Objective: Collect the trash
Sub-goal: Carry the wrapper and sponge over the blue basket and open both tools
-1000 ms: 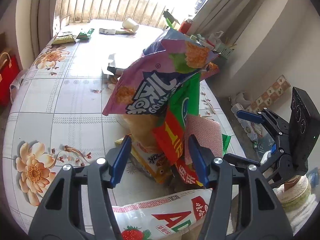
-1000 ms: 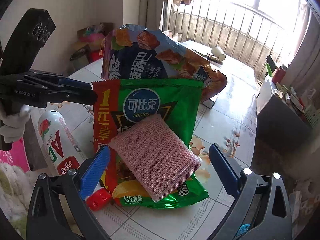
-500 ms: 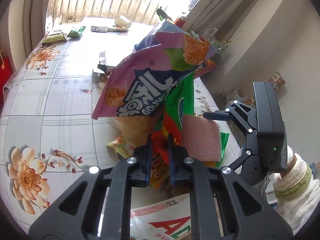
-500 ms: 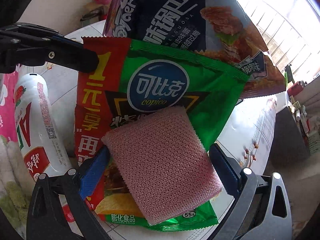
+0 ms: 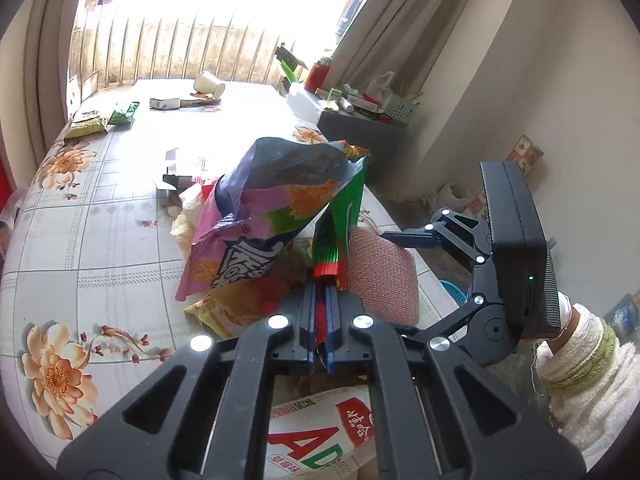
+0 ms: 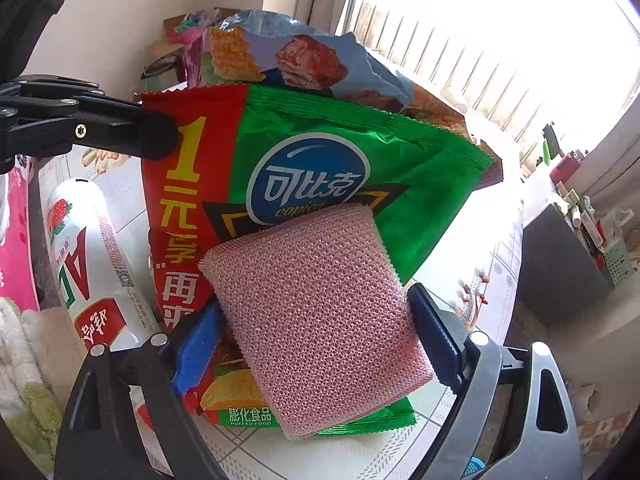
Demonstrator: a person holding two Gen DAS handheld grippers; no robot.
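My left tool (image 5: 319, 316) is clamped on the red edge of the green crisp packet (image 6: 352, 168), a light, slippery, crinkly thing held up above the table (image 5: 80, 240), while my right tool (image 6: 316, 344), jaws just closing, brackets the soft pink scouring pad (image 6: 316, 320).

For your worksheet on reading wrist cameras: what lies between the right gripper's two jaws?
The pink scouring pad sits between the jaws of the right gripper, lying on the green snack bag; the right wrist view shows it.
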